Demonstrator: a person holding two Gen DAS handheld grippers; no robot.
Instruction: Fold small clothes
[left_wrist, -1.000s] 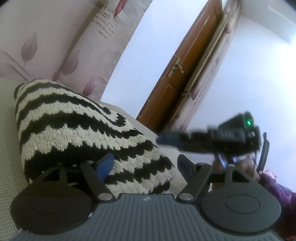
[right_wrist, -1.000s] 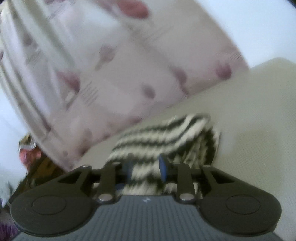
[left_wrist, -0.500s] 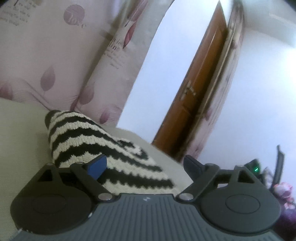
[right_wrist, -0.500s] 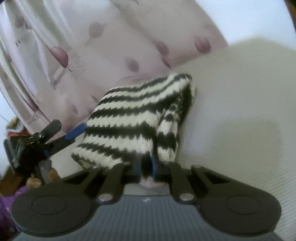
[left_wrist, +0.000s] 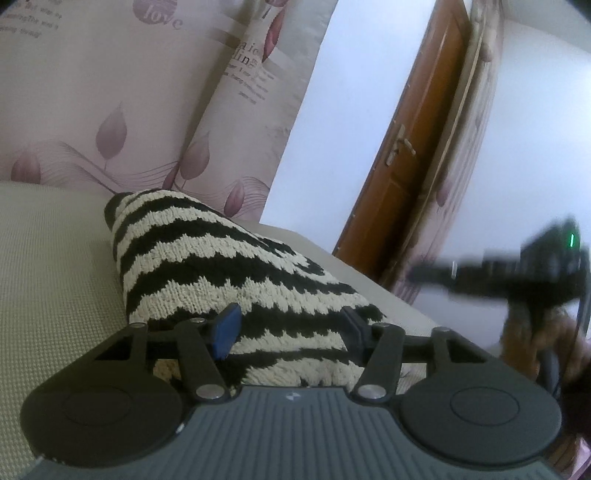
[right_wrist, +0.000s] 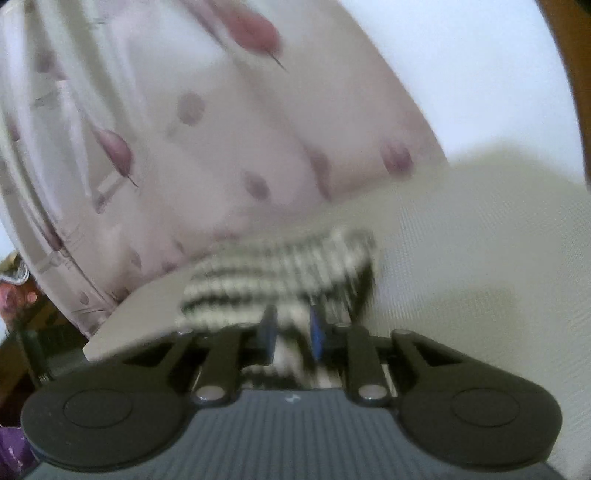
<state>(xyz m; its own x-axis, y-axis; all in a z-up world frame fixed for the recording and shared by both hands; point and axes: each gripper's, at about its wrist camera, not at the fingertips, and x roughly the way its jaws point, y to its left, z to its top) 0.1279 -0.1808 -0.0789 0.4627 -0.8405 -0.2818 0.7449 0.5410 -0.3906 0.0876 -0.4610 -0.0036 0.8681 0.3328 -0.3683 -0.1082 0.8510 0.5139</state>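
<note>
A black-and-cream striped knitted garment lies folded on a beige surface. My left gripper is open, its blue-padded fingers astride the garment's near edge. In the left wrist view the right gripper shows blurred at the right, away from the garment. In the right wrist view, which is blurred, the garment lies ahead and my right gripper has its fingers close together with striped cloth seen between them; I cannot tell whether they pinch it.
A pink curtain with leaf print hangs behind the beige surface. A brown wooden door stands at the right beside a white wall. The surface's edge drops off at the left in the right wrist view.
The left gripper has moved closer onto the garment's near edge. The right gripper, shut on the cloth half a second ago, has drawn back and its fingers stand slightly apart; its view is now blurred.
</note>
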